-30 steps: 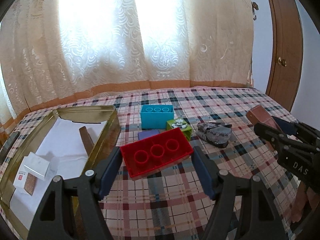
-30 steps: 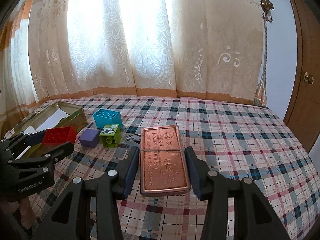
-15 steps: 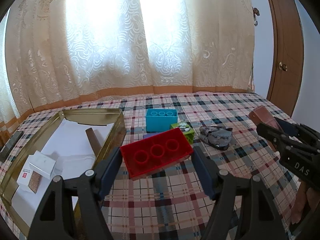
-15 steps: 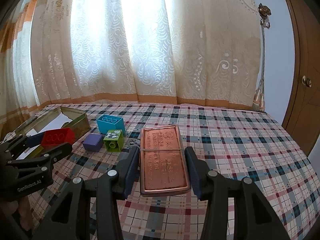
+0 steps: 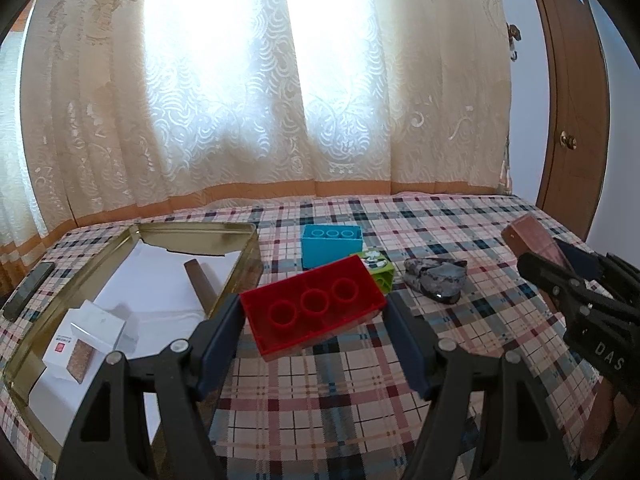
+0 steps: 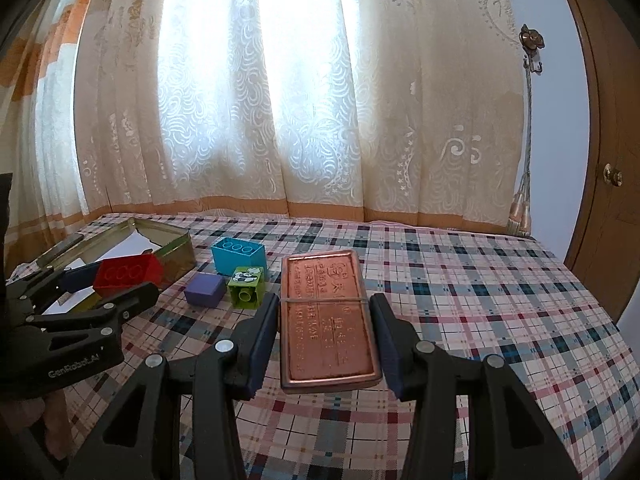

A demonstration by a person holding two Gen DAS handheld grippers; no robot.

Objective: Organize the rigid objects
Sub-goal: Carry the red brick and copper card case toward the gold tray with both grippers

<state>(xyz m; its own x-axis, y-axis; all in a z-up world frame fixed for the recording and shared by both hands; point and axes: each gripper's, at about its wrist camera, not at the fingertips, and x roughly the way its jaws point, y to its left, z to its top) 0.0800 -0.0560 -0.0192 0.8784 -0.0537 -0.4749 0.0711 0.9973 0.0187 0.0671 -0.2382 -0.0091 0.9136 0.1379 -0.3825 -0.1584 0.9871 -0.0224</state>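
1. The left gripper (image 5: 314, 316) has its jaws clenched on a red building block (image 5: 312, 306), which is held above the plaid tablecloth (image 5: 320, 392) with three round sockets facing up and its right end tilted higher
2. In the left wrist view the red block hangs just right of the near corner of an open gold tin box (image 5: 240, 264)
3. Inside the tin lie white paper, a small white box (image 5: 96, 326), a flat white carton with a red mark (image 5: 66, 356) and a dark brown stick (image 5: 200, 284) leaning along the right wall
4. The right gripper (image 6: 326, 328) grips a flat copper-coloured metal tin (image 6: 328, 316) by its long sides; the lid carries embossed characters and a thin rubber band crosses it
5. The copper tin is held clear of the tablecloth, roughly level, its far end pointing toward the curtain (image 6: 304, 100)
6. On the cloth beyond the left gripper stands a blue building block (image 5: 332, 244), sockets up, with a green block bearing a panda picture (image 5: 374, 266) just in front of it
7. The right wrist view shows a purple cube (image 6: 205, 289) just left of the green block
8. A grey speckled stone (image 5: 436, 280) lies to the right of the green block, apart from it
9. A dark phone (image 5: 28, 290) rests on the cloth outside the tin box's left wall
10. A wooden door with a brass knob (image 5: 568, 140) stands at the right edge
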